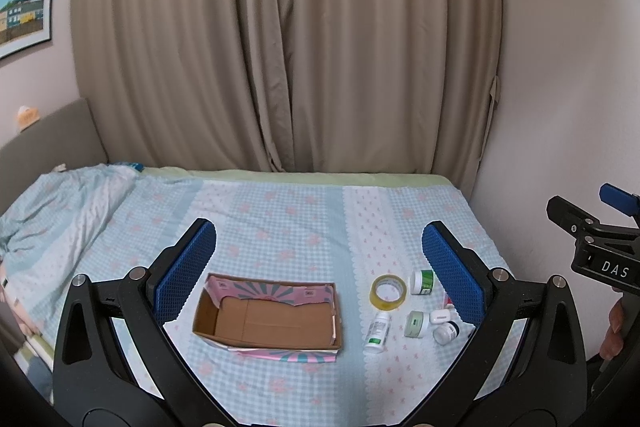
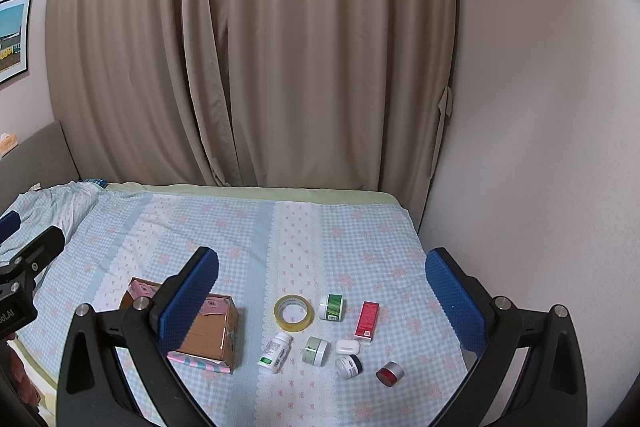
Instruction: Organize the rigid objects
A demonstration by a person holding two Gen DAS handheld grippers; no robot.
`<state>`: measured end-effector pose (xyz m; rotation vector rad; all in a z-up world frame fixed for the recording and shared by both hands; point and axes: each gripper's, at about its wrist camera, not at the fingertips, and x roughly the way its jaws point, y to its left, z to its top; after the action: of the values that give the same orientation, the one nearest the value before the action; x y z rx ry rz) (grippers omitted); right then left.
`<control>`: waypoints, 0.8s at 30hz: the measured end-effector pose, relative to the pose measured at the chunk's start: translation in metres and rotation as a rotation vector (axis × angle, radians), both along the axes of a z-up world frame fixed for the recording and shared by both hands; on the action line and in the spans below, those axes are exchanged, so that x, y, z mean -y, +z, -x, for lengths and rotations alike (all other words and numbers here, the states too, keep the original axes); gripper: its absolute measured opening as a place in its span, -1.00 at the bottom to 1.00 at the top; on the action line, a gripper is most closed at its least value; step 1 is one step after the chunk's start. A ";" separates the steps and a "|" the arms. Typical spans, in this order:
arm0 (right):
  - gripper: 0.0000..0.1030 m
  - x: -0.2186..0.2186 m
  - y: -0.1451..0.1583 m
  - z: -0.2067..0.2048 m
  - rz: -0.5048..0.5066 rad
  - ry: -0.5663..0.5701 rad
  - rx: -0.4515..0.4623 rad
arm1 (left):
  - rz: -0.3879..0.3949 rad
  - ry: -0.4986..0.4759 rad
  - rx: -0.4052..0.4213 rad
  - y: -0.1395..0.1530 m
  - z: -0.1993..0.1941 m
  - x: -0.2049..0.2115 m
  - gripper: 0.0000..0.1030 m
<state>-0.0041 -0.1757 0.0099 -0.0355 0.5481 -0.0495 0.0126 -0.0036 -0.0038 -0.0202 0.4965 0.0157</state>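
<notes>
Both grippers hang above a bed (image 2: 248,227) spread with a blue-checked, pink-flowered sheet, and neither touches anything. The left gripper (image 1: 320,267) has its blue-padded fingers spread wide with nothing between them; the right gripper (image 2: 322,291) is likewise spread wide and empty.

On the sheet, to the left, sits an open cardboard box (image 1: 268,319) with pink patterned flaps, nothing lying inside it. To its right, apart from it, lies a loose cluster of small things: a roll of clear tape (image 2: 293,313) lying flat, a green-and-white jar (image 2: 332,307) just right of it, and a red carton (image 2: 367,321) further right. Nearer sit a white bottle with a green label (image 2: 275,351) on its side, a pale green jar (image 2: 317,350), a small white case (image 2: 347,346), a white jar with a dark band (image 2: 349,366) and, nearest right, a red-faced silver tin (image 2: 389,374).

In the left wrist view the right-hand finger hides most of the red carton; in the right wrist view the left-hand finger covers part of the box.

Beige curtains (image 1: 288,39) hang behind the far edge, a white wall (image 2: 540,107) closes the right, and a rumpled quilt (image 1: 60,207) lies far left under a framed picture (image 1: 26,5)
</notes>
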 end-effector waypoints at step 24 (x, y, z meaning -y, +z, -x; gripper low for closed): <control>0.99 0.109 -0.141 -0.112 -0.037 -0.101 -0.358 | -0.027 -0.117 -0.540 -0.220 -0.155 0.105 0.98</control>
<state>0.1075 -0.2843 -0.1316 0.0198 0.9080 -0.1328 0.1676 -0.1091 -0.2236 0.0407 1.0364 -0.0893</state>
